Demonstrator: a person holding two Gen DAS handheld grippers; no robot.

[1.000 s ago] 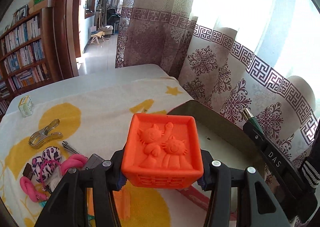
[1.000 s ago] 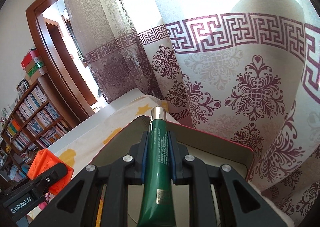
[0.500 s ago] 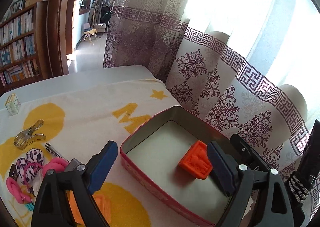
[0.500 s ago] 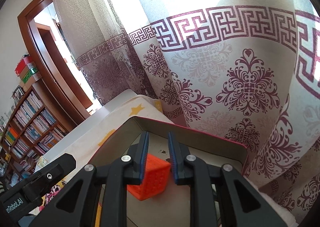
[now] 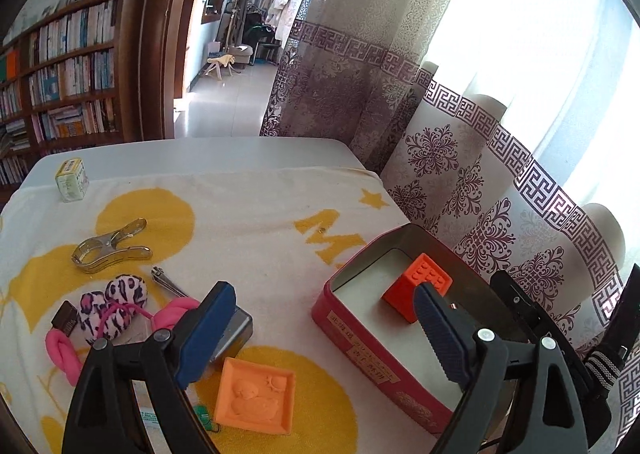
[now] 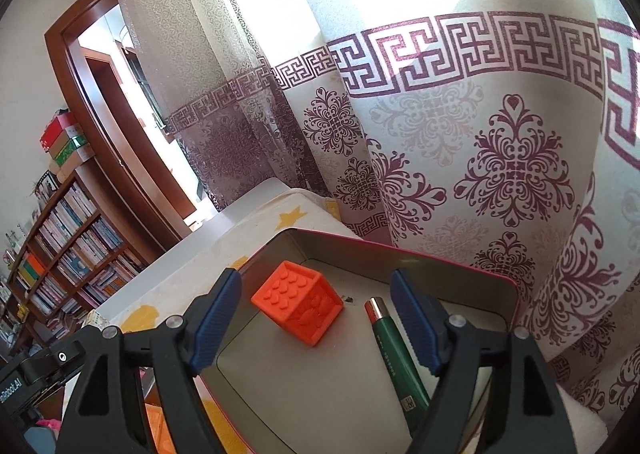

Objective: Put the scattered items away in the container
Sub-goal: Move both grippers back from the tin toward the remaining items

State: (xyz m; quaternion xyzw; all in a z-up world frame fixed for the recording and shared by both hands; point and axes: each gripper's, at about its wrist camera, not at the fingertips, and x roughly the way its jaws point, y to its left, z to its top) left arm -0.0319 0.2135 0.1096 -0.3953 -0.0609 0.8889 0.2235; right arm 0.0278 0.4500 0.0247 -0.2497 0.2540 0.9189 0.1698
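1. Left claw (image 5: 324, 338): spread wide, nothing in it, hanging over the surface (image 5: 240, 158) just left of the red tin (image 5: 360, 346).
2. Right claw (image 6: 316, 318): also released, pads apart, empty, sitting above the tin's (image 6: 400, 250) open top.
3. Orange cube (image 6: 298, 302): inside the tin, tilted on an edge, near the far-left corner; studded face up. In the left wrist view the same cube (image 5: 416, 286) shows partly behind the left claw's right pad.
4. Green tube (image 6: 396, 354): flat on the tin floor, right of the cube and apart from it, silver cap pointing at the tin's far wall; its side is partly hidden by the right claw's right pad.
5. Outside the tin, on the yellow-and-white towel (image 5: 248, 226):
   - flat orange embossed tile (image 5: 254, 396), just left of the tin's near corner
   - grey box (image 5: 236, 334), partly behind the left claw's left pad
   - pink loop (image 5: 64, 350) and leopard-print hair tie (image 5: 112, 302), far left of the tin
   - nail clipper (image 5: 166, 282) and metal clamp (image 5: 108, 246), left of the tin
   - small pale carton (image 5: 72, 179), far left, at the towel's back edge
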